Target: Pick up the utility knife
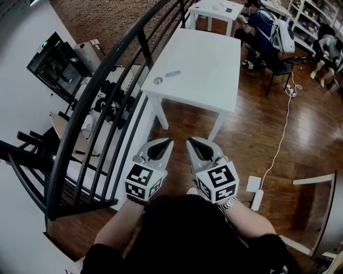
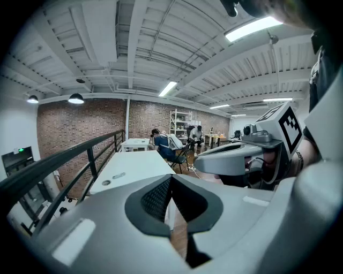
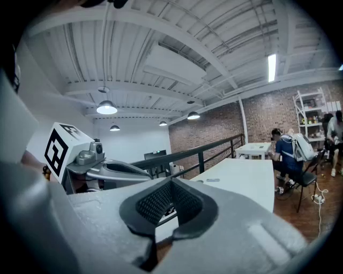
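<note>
The utility knife (image 1: pixel 172 74) is a small grey bar lying near the left edge of a white table (image 1: pixel 209 64), with a small round grey thing (image 1: pixel 157 81) beside it. It also shows as the knife (image 2: pixel 118 175) in the left gripper view and the knife (image 3: pixel 213 180) in the right gripper view. My left gripper (image 1: pixel 166 142) and right gripper (image 1: pixel 191 142) hang side by side over the wooden floor, well short of the table. Both are shut with nothing in them. The left gripper (image 2: pixel 171 177) and right gripper (image 3: pixel 171 182) point toward the table.
A black metal railing (image 1: pixel 102 96) runs along the left, close to the table's left side. People sit on chairs (image 1: pixel 270 32) at the back right beside a second white table (image 1: pixel 217 9). A white cable and power strip (image 1: pixel 256 199) lie on the floor at the right.
</note>
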`<act>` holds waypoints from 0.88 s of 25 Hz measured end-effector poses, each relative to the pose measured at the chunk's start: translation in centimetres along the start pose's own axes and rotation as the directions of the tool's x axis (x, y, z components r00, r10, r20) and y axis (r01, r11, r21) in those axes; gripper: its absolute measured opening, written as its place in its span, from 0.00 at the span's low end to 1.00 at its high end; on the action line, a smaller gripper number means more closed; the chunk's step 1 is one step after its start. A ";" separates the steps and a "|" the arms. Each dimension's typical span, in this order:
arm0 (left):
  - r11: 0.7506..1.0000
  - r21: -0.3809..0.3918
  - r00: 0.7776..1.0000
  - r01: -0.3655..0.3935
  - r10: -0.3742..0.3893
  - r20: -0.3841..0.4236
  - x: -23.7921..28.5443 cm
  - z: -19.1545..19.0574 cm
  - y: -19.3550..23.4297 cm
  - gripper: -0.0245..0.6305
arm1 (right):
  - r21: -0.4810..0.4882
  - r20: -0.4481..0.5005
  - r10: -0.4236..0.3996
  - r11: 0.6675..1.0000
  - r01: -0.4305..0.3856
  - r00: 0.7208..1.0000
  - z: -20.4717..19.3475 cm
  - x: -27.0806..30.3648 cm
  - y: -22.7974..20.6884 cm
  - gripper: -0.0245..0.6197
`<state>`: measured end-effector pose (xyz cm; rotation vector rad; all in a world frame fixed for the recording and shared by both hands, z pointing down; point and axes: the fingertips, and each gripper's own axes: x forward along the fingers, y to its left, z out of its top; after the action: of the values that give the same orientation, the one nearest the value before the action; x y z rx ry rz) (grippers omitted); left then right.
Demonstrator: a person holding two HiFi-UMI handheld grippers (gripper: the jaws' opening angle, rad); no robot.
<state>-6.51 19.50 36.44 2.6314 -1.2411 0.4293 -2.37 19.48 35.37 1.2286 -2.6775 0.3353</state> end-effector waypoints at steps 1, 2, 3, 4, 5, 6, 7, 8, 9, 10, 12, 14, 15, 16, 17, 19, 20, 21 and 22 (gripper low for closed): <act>1.000 0.000 1.000 -0.002 0.002 -0.001 0.4 0.0 0.3 0.06 | 0.001 -0.003 0.002 1.000 -0.002 1.000 -0.2 0.4 -0.3 0.03; 1.000 0.000 1.000 -0.003 0.003 -0.002 0.9 0.0 0.6 0.06 | 0.003 -0.005 0.004 1.000 -0.004 1.000 -0.3 0.8 -0.6 0.03; 1.000 0.000 1.000 -0.004 0.004 -0.003 1.3 0.1 0.9 0.06 | 0.005 -0.007 0.006 1.000 -0.006 1.000 -0.4 1.2 -1.0 0.03; 1.000 0.001 1.000 -0.004 0.004 -0.004 1.8 0.2 1.2 0.06 | 0.007 -0.009 0.007 1.000 -0.007 1.000 -0.4 1.6 -1.4 0.03; 1.000 0.002 1.000 -0.004 0.004 -0.006 2.3 0.3 1.6 0.06 | 0.009 -0.010 0.007 1.000 -0.007 1.000 -0.3 2.1 -1.9 0.03; 1.000 0.002 1.000 -0.003 0.003 -0.009 2.9 0.4 2.0 0.06 | 0.012 -0.012 0.007 1.000 -0.007 1.000 -0.2 2.6 -2.3 0.03; 1.000 0.000 1.000 -0.002 0.002 -0.013 3.4 0.4 2.5 0.06 | 0.013 -0.013 0.005 1.000 -0.005 1.000 -0.1 3.2 -2.7 0.03; 1.000 -0.004 1.000 0.001 -0.001 -0.015 4.0 0.5 3.1 0.06 | 0.014 -0.015 0.002 1.000 -0.002 1.000 0.0 3.8 -3.2 0.03; 1.000 -0.007 1.000 0.005 -0.006 -0.016 4.5 0.5 3.7 0.06 | 0.014 -0.017 -0.003 1.000 0.003 1.000 0.1 4.4 -3.6 0.03; 1.000 -0.008 1.000 0.012 -0.012 -0.014 4.9 0.5 4.3 0.06 | 0.013 -0.020 -0.010 1.000 0.010 1.000 0.1 5.1 -3.9 0.03; 1.000 -0.008 1.000 0.026 -0.027 -0.007 5.2 0.2 5.7 0.06 | 0.010 -0.024 -0.026 1.000 0.027 0.999 0.0 6.4 -3.9 0.03; 0.999 -0.010 0.999 0.040 -0.040 0.004 5.4 0.1 7.3 0.06 | 0.002 -0.027 -0.044 0.999 0.044 0.999 0.1 7.7 -3.6 0.03; 0.999 -0.011 0.999 0.048 -0.048 0.011 5.8 0.4 8.1 0.06 | -0.003 -0.029 -0.052 0.999 0.052 0.998 0.5 8.5 -3.9 0.03; 0.998 -0.011 0.998 0.057 -0.057 0.017 6.4 1.0 9.0 0.06 | -0.009 -0.031 -0.061 0.998 0.061 0.998 1.1 9.4 -4.4 0.03; 0.998 -0.011 0.997 0.067 -0.067 0.023 7.2 1.7 9.8 0.06 | -0.014 -0.034 -0.071 0.997 0.071 0.997 1.8 10.4 -5.0 0.03; 0.996 -0.013 0.995 0.089 -0.089 0.033 8.3 2.4 11.5 0.06 | -0.022 -0.040 -0.091 0.996 0.091 0.995 2.7 12.2 -5.9 0.03; 0.995 -0.015 0.994 0.099 -0.099 0.038 8.7 2.4 12.2 0.06 | -0.027 -0.043 -0.101 0.995 0.100 0.994 2.8 12.9 -6.1 0.03; 0.994 -0.017 0.993 0.109 -0.108 0.042 9.0 2.2 12.8 0.06 | -0.034 -0.046 -0.112 0.993 0.110 0.993 2.6 13.5 -6.2 0.03; 0.993 -0.017 0.992 0.118 -0.117 0.047 9.3 1.9 13.2 0.06 | -0.040 -0.049 -0.122 0.992 0.120 0.991 2.3 14.0 -6.3 0.03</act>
<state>-10.80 3.99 38.61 2.6943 -1.0899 0.3377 -6.73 4.81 37.52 1.3456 -2.5407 0.2943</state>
